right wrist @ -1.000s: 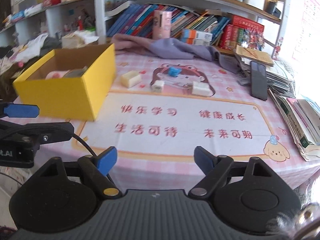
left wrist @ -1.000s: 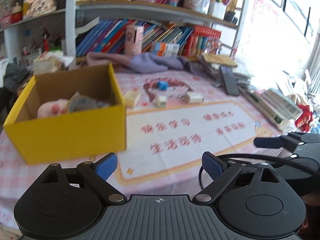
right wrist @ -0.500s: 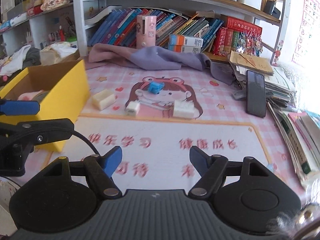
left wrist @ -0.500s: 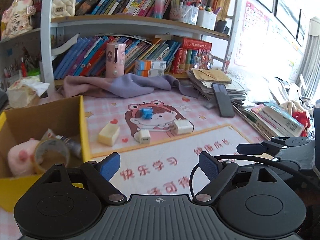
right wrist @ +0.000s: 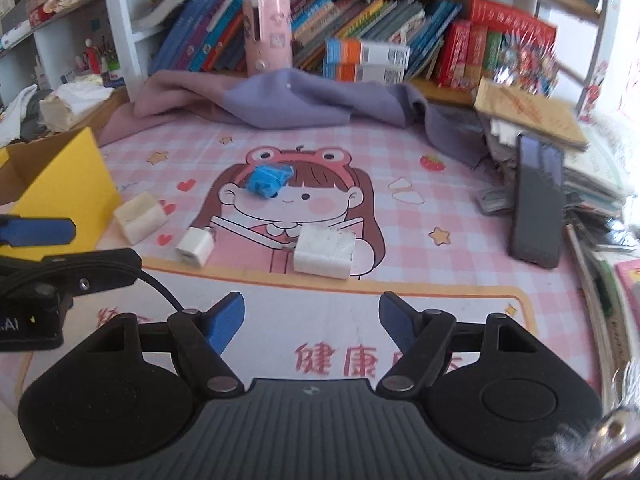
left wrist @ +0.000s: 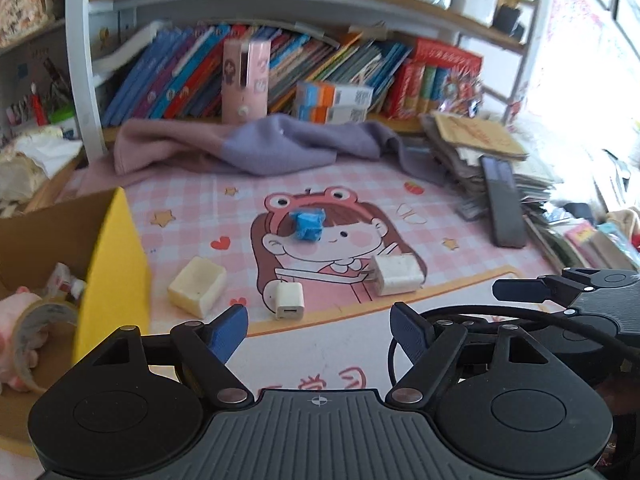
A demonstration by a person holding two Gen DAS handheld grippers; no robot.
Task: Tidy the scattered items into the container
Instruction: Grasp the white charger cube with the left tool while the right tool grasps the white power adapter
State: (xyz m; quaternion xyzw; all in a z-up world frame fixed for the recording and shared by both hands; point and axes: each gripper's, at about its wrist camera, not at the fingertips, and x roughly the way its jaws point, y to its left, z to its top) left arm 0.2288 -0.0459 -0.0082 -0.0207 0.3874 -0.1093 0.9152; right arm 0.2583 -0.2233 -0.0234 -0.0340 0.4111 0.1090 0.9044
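both hands empty. my left gripper point(left wrist: 318, 330) has just been narrowing but its jaws are apart on nothing, my right gripper point(right wrist: 312, 320) gapes too. yellow box point(left wrist: 114, 276) at 9 o'clock holds tape and a pink toy. still out: small charger point(left wrist: 289, 301) at 12, cream block point(left wrist: 197, 286) at 11, big charger point(left wrist: 397, 274) at 1, blue wad point(left wrist: 307, 224) furthest.

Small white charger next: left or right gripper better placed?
Left, likely. The small white charger sits just ahead of the open left gripper, with the yellow box on that side. The right gripper lines up with the larger white charger.
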